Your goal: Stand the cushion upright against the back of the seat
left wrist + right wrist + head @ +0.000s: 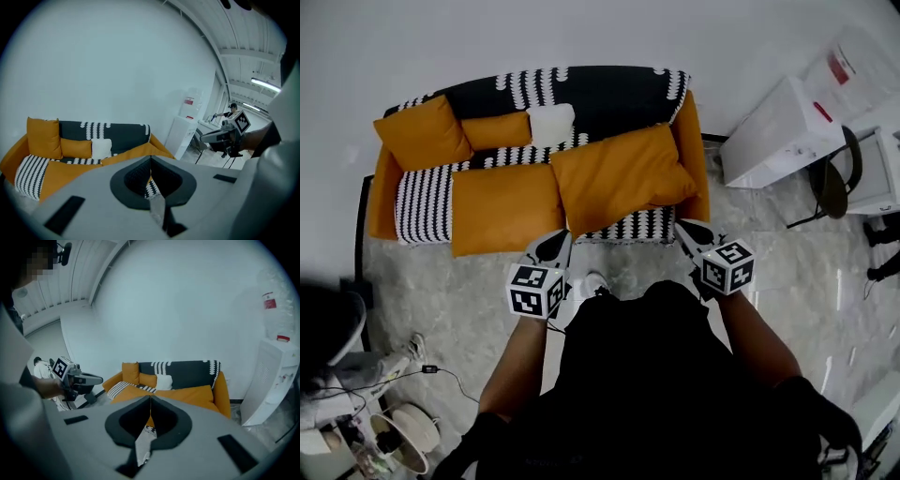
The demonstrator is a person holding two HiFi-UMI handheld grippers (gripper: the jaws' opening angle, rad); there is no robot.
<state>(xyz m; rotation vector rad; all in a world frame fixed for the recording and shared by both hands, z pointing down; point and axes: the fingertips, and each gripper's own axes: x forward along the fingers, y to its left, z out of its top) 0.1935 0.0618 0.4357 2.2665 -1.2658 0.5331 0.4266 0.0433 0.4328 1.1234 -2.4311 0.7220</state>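
Both tongs are pinched together with nothing in them. The left gripper (552, 247) and right gripper (693, 234) hover low in the middle of the frame, just in front of the sofa (609, 98), marker cubes facing up. Nothing's stood up yet: 2 big orange cushions lie flat on the seat — the left cushion (504, 208) at center-left, and the right cushion (619, 175) beside it, skewed, corners touching. Against the backrest there's an upright orange pillow (422, 131) at upper left, then a small orange pillow (497, 129) and a small white pillow (551, 123). A white cabinet (778, 131) sits at upper right.
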